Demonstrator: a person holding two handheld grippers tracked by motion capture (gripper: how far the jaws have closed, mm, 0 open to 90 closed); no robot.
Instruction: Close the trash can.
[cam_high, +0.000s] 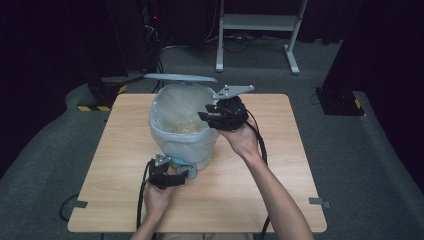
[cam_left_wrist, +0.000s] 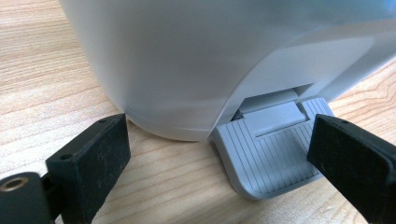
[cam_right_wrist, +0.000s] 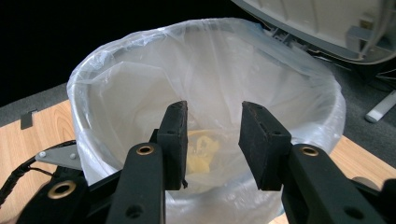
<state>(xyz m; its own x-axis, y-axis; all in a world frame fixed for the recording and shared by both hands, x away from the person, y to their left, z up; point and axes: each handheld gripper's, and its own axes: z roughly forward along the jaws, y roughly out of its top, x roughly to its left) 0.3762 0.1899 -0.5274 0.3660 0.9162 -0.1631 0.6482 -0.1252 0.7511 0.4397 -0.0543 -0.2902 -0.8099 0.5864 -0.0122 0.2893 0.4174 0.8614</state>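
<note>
A white pedal bin (cam_high: 182, 125) lined with a clear plastic bag (cam_right_wrist: 140, 84) stands mid-table, its grey lid (cam_high: 180, 77) raised at the back. Something yellow and crumpled (cam_right_wrist: 203, 151) lies at the bottom of the bag. My right gripper (cam_high: 210, 116) hovers over the bin's right rim and points into the opening. Its jaws (cam_right_wrist: 214, 116) are open with nothing between them. My left gripper (cam_high: 172, 175) is low at the bin's front foot, open. In the left gripper view its jaws stand wide on either side of the grey ribbed pedal (cam_left_wrist: 271, 149), the right jaw over the pedal's edge.
The wooden table (cam_high: 270, 165) has bare room left and right of the bin. Behind it on the grey carpet stand a white frame (cam_high: 255, 22) and black bases with yellow-black stripes at the left (cam_high: 102, 95) and right (cam_high: 340, 100).
</note>
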